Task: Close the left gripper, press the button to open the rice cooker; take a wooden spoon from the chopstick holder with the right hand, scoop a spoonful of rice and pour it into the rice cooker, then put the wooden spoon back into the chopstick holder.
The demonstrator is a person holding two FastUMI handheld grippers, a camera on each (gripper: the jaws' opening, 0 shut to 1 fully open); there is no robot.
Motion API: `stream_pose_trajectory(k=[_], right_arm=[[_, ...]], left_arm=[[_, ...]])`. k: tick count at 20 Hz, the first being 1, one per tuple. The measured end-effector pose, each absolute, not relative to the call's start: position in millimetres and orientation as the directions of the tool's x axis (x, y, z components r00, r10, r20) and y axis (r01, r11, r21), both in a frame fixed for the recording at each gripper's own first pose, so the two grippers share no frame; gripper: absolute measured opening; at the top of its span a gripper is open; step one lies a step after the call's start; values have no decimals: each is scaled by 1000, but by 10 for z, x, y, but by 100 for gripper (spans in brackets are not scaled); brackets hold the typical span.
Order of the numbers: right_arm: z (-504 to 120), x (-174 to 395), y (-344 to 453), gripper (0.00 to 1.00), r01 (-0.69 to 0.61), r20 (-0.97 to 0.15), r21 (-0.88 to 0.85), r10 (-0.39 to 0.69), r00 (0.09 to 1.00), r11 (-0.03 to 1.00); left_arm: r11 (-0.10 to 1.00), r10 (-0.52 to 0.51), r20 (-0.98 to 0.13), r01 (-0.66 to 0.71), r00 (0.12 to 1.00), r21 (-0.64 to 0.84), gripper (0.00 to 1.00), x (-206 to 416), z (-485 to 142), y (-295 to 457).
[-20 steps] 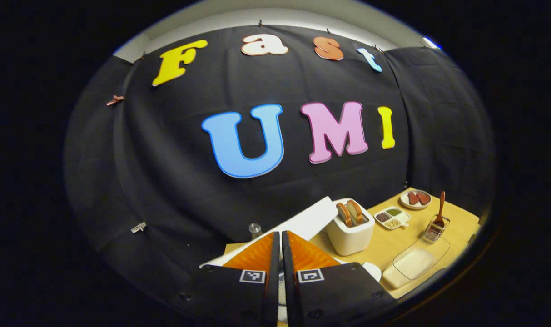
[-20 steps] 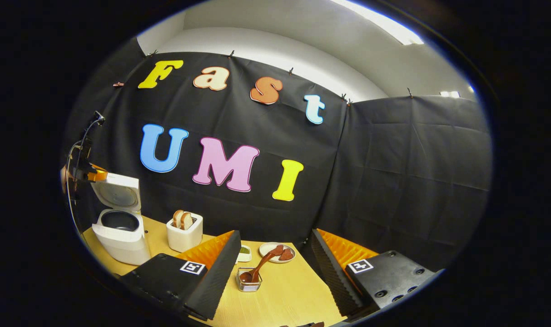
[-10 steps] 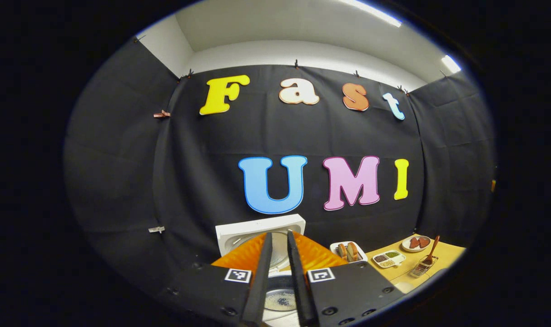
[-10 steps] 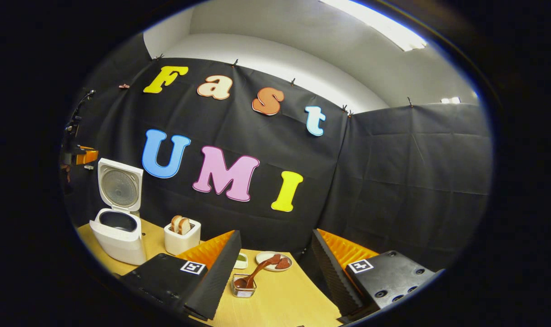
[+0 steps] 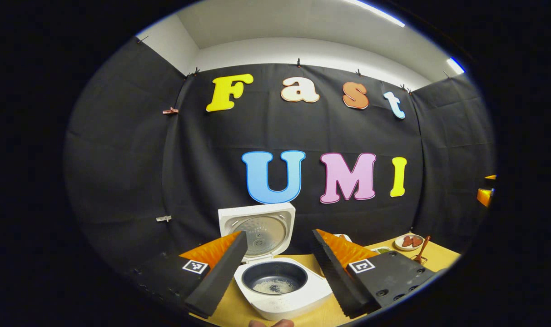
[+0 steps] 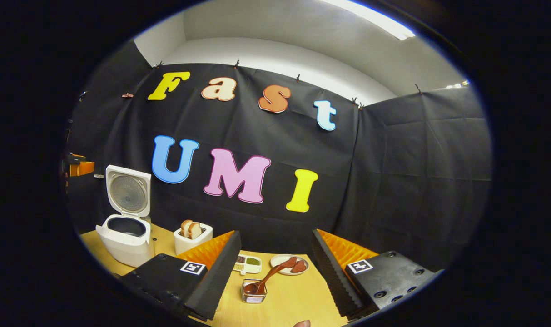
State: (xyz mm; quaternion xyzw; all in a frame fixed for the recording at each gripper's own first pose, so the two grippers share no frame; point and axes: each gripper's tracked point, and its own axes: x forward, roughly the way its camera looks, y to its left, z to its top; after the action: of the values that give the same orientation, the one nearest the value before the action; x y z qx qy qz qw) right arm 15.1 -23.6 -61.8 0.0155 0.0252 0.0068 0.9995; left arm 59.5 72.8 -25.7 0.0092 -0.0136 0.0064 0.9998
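Rice cooker point(image 5: 282, 281) lid up; button step looks done. Left gripper point(image 5: 279, 272) jaws apart, empty, above the cooker. Right gripper point(image 6: 275, 272) jaws apart, hovering over wooden spoon point(image 6: 267, 277) standing in chopstick holder point(image 6: 253, 293), right of the cooker. Next: descend, clamp spoon handle.

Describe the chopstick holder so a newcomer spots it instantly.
Start at the white rice cooker with its lid up, at the table's left end. Go right past the toaster to the chopstick holder, between the right gripper's open fingers. It alone is a small wire basket with a wooden spoon leaning out.
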Motion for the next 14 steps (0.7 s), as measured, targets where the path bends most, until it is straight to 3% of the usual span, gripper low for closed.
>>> stream_pose_trajectory(k=[14], right_arm=[[-1828, 891, -374, 98, -146, -220, 120, 170, 961, 982]], left_arm=[[994, 105, 3, -105, 995, -8, 97, 28, -339, 381]])
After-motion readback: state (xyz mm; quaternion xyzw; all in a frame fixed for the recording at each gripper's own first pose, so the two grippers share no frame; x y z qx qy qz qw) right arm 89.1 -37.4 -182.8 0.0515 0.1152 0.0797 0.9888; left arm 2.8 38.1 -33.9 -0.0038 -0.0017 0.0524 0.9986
